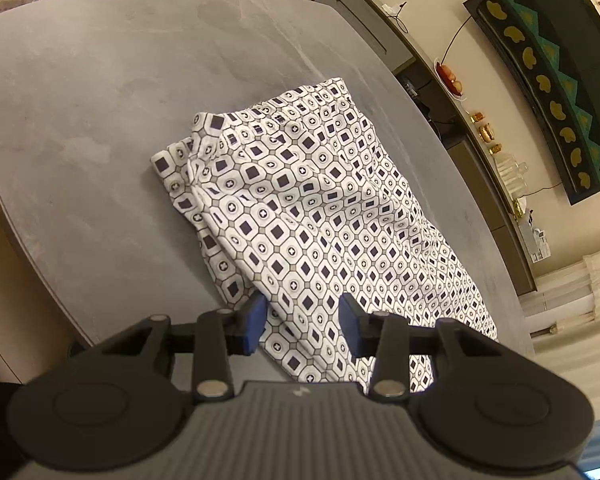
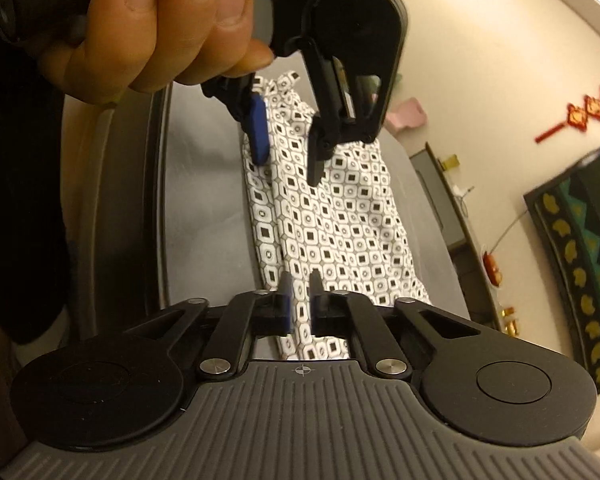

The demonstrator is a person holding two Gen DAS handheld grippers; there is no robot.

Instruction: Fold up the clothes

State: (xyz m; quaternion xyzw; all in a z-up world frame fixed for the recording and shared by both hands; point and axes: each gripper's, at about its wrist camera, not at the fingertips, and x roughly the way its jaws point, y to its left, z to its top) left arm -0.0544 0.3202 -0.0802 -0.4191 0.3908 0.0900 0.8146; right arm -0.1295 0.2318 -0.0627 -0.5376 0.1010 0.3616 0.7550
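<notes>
A white cloth with a dark square-and-ring print (image 1: 300,208) lies lengthwise on the grey table (image 1: 100,100), folded into a long strip with its gathered end at the far side. My left gripper (image 1: 302,320) stands over the near part of the strip, its blue pads apart and the cloth showing between them. In the right wrist view the cloth (image 2: 340,220) runs away from me. My right gripper (image 2: 300,280) is shut on its near end, a thin fold pinched between the pads. Farther along, a hand (image 2: 160,20) holds the left gripper (image 2: 287,168), fingers apart above the cloth.
The table's rounded edge (image 1: 496,240) runs close along the cloth's right side. Beyond it stand a low dark sideboard (image 1: 480,152) with small items and a dark wall hanging (image 1: 548,80). A pink stool (image 2: 410,114) sits past the table's far end.
</notes>
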